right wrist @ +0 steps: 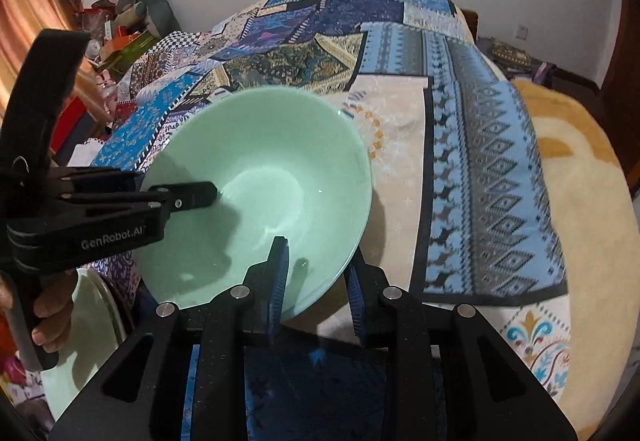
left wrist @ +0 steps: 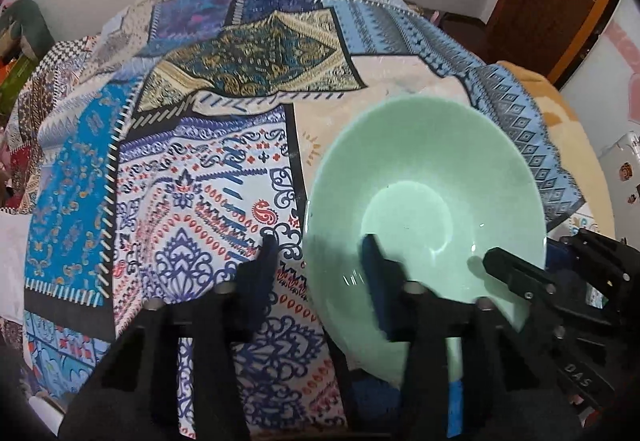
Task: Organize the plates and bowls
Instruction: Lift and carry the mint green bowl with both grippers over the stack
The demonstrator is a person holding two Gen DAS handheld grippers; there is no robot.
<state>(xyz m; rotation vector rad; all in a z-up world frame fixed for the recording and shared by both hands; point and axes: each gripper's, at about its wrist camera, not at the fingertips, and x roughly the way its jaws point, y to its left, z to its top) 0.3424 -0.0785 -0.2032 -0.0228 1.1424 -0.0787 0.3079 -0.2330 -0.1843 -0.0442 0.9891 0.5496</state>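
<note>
The left claw has "GenRobot.AI" printed on its body, and in the left wrist view the right claw shows "DAS" on its side. Both are clamped onto the rim of the same pale green bowl, one finger inside and one outside, left side and near edge. The bowl is empty, tilted above the patchwork-cloth table, with a green plate beside it.

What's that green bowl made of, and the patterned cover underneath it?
The green bowl looks like glazed ceramic or milk glass: smooth, glossy, with sharp highlights. The patterned cover looks like printed woven fabric, matte and creased, though a thin plastic film on top is possible.
</note>
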